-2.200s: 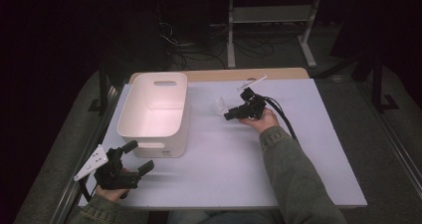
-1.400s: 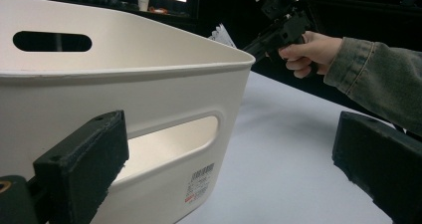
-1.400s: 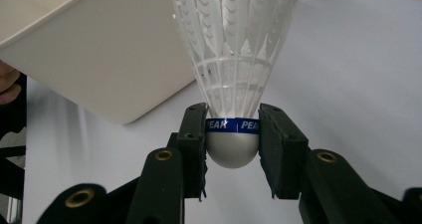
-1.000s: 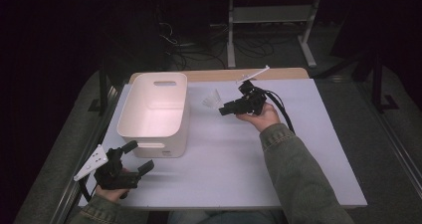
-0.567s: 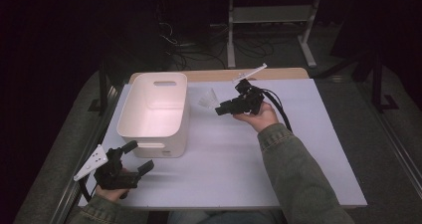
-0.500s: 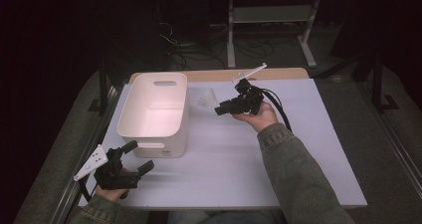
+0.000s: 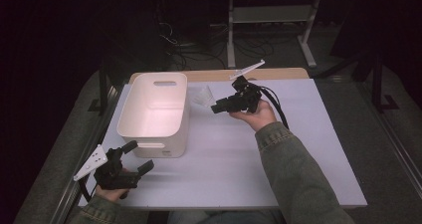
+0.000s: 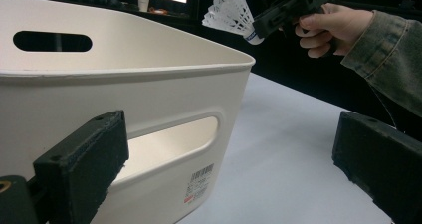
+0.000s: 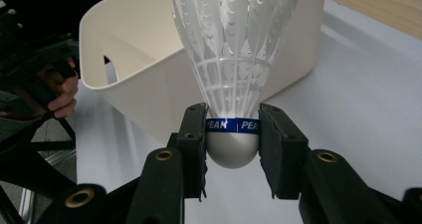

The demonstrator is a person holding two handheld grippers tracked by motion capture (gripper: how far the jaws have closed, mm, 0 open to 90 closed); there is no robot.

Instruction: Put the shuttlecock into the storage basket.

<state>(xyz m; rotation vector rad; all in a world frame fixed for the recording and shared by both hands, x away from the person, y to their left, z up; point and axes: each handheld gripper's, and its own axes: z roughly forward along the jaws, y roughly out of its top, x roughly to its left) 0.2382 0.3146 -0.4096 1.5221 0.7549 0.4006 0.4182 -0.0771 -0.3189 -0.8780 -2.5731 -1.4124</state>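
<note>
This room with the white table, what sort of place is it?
Probably a lab or test workshop, not a home. A person works hand-held grippers, the right gripper clamping a shuttlecock beside a white plastic bin, with a metal rack and tangled cables on the dark floor behind.

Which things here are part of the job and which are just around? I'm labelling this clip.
In use:
shuttlecock, clamped in the right gripper
white bin
left gripper, open near the bin

Just around:
metal stand
floor cables
</note>
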